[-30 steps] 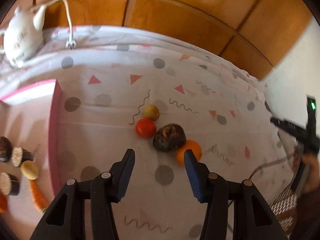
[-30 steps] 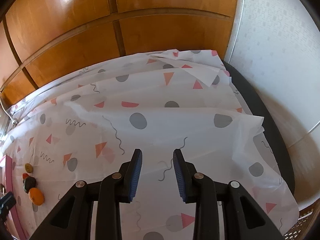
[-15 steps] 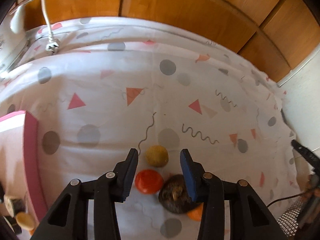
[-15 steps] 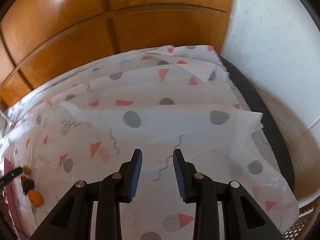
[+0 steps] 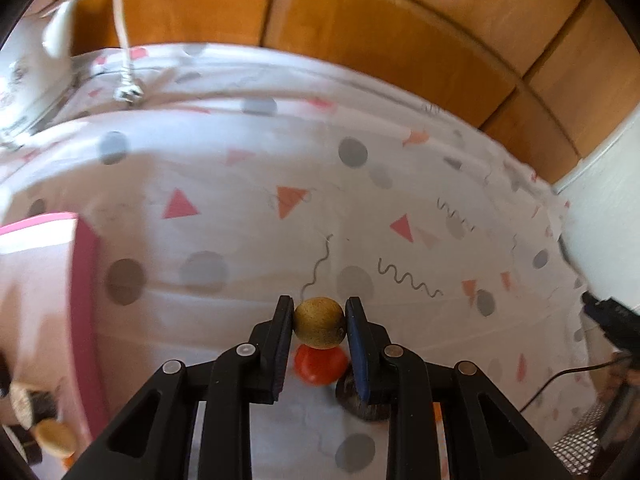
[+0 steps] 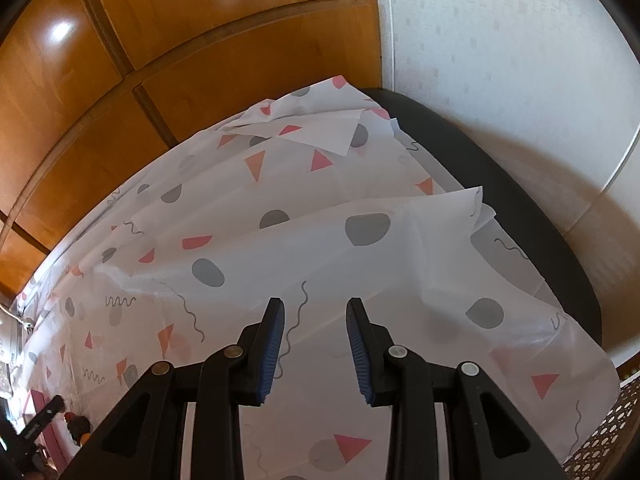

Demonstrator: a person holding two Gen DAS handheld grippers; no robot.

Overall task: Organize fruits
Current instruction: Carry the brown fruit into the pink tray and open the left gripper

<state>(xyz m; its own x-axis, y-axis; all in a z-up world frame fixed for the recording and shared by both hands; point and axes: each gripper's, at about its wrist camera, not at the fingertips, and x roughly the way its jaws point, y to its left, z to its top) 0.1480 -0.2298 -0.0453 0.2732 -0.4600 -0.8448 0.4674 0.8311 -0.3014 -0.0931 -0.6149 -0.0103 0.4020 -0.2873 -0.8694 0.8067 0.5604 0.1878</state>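
In the left wrist view my left gripper (image 5: pixel 320 307) has its jaws closing on a small round yellow-brown fruit (image 5: pixel 320 322), and both blue pads press its sides. Just behind it on the patterned cloth lie a red fruit (image 5: pixel 320 366) and a dark brown fruit (image 5: pixel 362 400), with a sliver of an orange fruit (image 5: pixel 437 410) showing past the right finger. My right gripper (image 6: pixel 316 312) hangs open over bare cloth far to the right, nothing between its fingers. The fruit cluster (image 6: pixel 78 426) shows tiny at the lower left of the right wrist view.
A pink-rimmed tray (image 5: pixel 86 300) with several cut pieces (image 5: pixel 52 436) lies at the left. A white teapot (image 5: pixel 24 72) and a cord with plug (image 5: pixel 128 92) sit at the back left. Wood panels stand behind. The black table edge (image 6: pixel 520 200) shows beyond the cloth.
My left gripper moved forward over the fruits and closed onto the yellow-brown one. The right gripper rolled and shifted a little, still open over the cloth.
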